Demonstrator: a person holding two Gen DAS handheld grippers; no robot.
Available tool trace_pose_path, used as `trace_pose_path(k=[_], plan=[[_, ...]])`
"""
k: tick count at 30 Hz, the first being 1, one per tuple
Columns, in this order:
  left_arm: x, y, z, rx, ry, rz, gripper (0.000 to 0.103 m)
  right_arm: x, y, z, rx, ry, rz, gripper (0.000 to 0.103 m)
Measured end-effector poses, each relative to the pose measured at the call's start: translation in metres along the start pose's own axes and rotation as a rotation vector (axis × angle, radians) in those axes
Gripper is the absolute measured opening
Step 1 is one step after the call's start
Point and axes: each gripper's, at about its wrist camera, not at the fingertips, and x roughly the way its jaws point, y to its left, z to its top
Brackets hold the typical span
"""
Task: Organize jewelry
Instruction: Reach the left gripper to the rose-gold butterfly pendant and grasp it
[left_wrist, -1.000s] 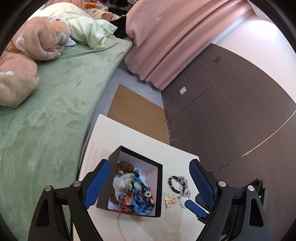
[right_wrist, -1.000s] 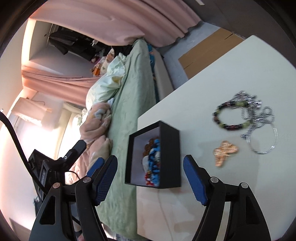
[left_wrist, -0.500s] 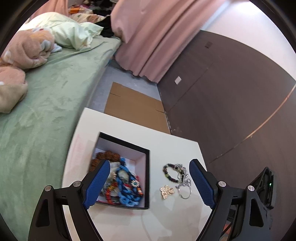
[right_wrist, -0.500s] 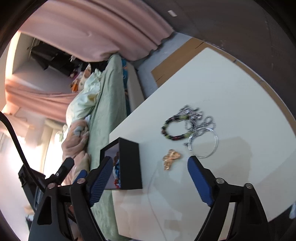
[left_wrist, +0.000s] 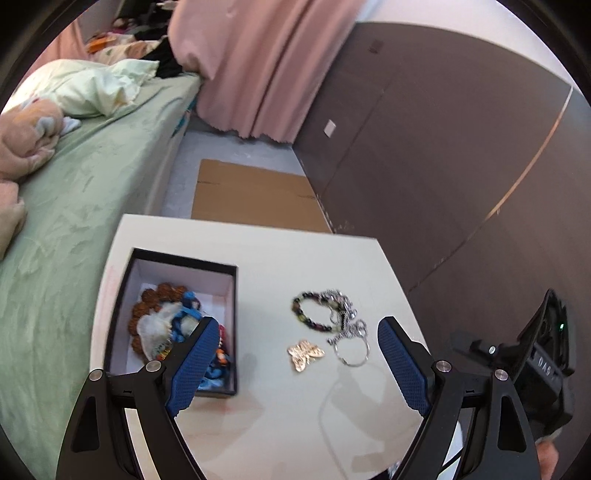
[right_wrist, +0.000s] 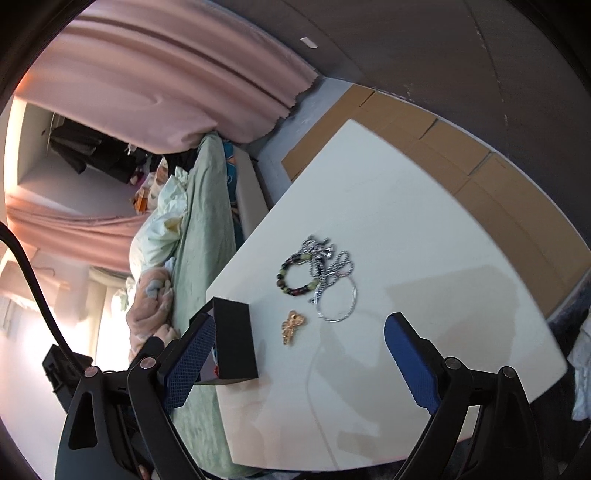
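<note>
Three loose pieces lie on the white table (left_wrist: 280, 424), near the middle of the left view: a gold butterfly (left_wrist: 305, 354), a bead bracelet (left_wrist: 312, 312) and a silver chain (left_wrist: 349, 332) with a ring. The bracelet and chain touch and look tangled. A black box (left_wrist: 173, 321) sits to their left, already partly full of beads and blue bits. The left gripper (left_wrist: 297, 363) has its jaws wide apart and holds nothing. The right gripper (right_wrist: 299, 362) is opening its jaws, and nothing is between them. The butterfly looks small, flat, stiff and light, so it may slide; a pinch across its wings seems best. The chain is floppy and thin and will likely drag the bracelet along, so a grab at the bunched part looks safer. The bracelet looks bendy and a bit slippery. The box wall stands just left of the butterfly and could get bumped. A green bed (left_wrist: 74, 206), a pink curtain (left_wrist: 258, 66) and flat cardboard (left_wrist: 255, 195) sit behind the table, out of the way.
</note>
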Motion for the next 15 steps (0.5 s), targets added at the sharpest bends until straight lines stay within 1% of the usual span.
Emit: trace_pose_path(k=[1, 4, 6, 8, 13, 15], plan=[[0.002, -0.003, -0.001, 0.008, 0.012, -0.006, 0.087, -0.002, -0.003, 0.000, 0.005, -0.002, -0.001, 0.093], [0.010, -0.014, -0.006, 0.040, 0.052, -0.009, 0.079, -0.012, -0.010, 0.002, 0.014, -0.015, -0.013, 0.093], [0.017, -0.020, -0.008, 0.058, 0.089, 0.001, 0.067, -0.016, -0.016, 0.003, 0.023, -0.017, -0.021, 0.093], [0.028, -0.028, -0.010, 0.086, 0.127, 0.017, 0.062, -0.019, -0.022, 0.004, 0.035, -0.016, -0.030, 0.093], [0.053, -0.042, -0.012, 0.177, 0.216, 0.060, 0.061, -0.025, -0.033, 0.007, 0.055, -0.013, -0.042, 0.093], [0.061, -0.046, -0.015, 0.194, 0.242, 0.068, 0.060, -0.027, -0.037, 0.008, 0.063, -0.011, -0.050, 0.093]])
